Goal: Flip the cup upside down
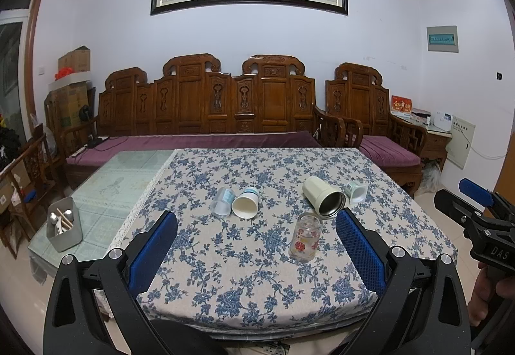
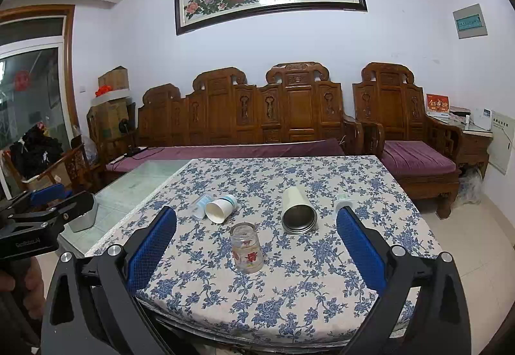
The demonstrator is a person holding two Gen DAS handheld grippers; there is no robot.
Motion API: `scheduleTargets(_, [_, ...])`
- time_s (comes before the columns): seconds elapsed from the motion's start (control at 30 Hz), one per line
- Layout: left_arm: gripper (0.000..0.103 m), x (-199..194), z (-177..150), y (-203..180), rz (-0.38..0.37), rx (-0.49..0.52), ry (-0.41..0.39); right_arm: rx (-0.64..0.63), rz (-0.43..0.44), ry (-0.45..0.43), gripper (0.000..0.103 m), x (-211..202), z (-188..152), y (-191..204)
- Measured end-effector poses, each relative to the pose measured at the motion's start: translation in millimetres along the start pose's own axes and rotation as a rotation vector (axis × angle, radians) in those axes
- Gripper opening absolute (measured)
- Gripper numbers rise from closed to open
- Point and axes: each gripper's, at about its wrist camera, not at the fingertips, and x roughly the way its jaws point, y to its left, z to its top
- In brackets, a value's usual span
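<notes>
A clear glass cup with red flower prints (image 1: 305,237) (image 2: 247,248) stands on the floral tablecloth (image 1: 225,258) (image 2: 305,290) near the front, seemingly mouth down. A cream steel-lined cup (image 1: 323,197) (image 2: 298,210) lies on its side behind it. A white paper cup (image 1: 246,203) (image 2: 221,208) and a clear plastic cup (image 1: 222,201) (image 2: 199,206) lie on their sides to the left. A small pale green cup (image 1: 356,191) (image 2: 343,202) lies at the right. My left gripper (image 1: 257,223) and right gripper (image 2: 257,219) are open and empty, above the table's near edge.
A grey utensil holder (image 1: 64,229) (image 2: 83,219) stands on the glass table part at left. A carved wooden sofa with purple cushions (image 1: 206,116) (image 2: 257,116) lines the wall behind. Each gripper shows at the other view's edge, the right (image 1: 476,213) and the left (image 2: 42,207).
</notes>
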Motion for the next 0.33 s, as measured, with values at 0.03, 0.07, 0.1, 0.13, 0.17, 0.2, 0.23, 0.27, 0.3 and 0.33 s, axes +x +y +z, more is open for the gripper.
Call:
scheduleTargets(0.03, [0.095,0.1,0.1,-0.2,0.001,0.001,0.0,0.0,0.0,0.001,0.1,0.2,-0.1,-0.1])
scheduleTargets(0.07, [0.095,0.1,0.0,0.0,0.002,0.001,0.0,0.001,0.001,0.001,0.1,0.0,0.8,0.7])
scheduleTargets(0.1, [0.095,0.0,0.2,-0.2,0.002,0.001,0.001,0.0,0.001,0.0,0.1,-1.0,1.6,1.8])
scheduleTargets(0.13, [0.095,-0.4,0.7,-0.1,0.003,0.0,0.002,0.0,0.001,0.0,0.1,-1.0,1.7,1.9])
scheduleTargets(0.17, [0.095,-0.6,1.0,-0.1,0.002,-0.001,0.003,0.001,0.002,0.0,0.1,-1.1,1.6,1.7])
scheduleTargets(0.2, [0.095,-0.6,1.2,-0.3,0.0,-0.002,0.003,0.001,0.002,0.0,0.1,-1.2,1.6,1.7])
scheduleTargets(0.23, [0.095,-0.7,1.4,-0.5,0.0,-0.002,0.003,0.0,0.001,-0.001,0.1,-1.2,1.6,2.0])
scheduleTargets(0.27, [0.095,-1.0,1.4,-0.4,-0.001,-0.001,0.002,0.0,0.001,-0.001,0.1,-1.0,1.5,1.7])
scheduleTargets(0.3, [0.095,-1.1,1.6,-0.7,-0.002,-0.001,0.002,0.001,0.002,-0.001,0.1,-0.9,1.5,1.6])
scheduleTargets(0.33, [0.095,-1.1,1.5,-0.5,-0.002,-0.001,0.002,0.001,0.001,0.0,0.1,-1.0,1.4,1.8])
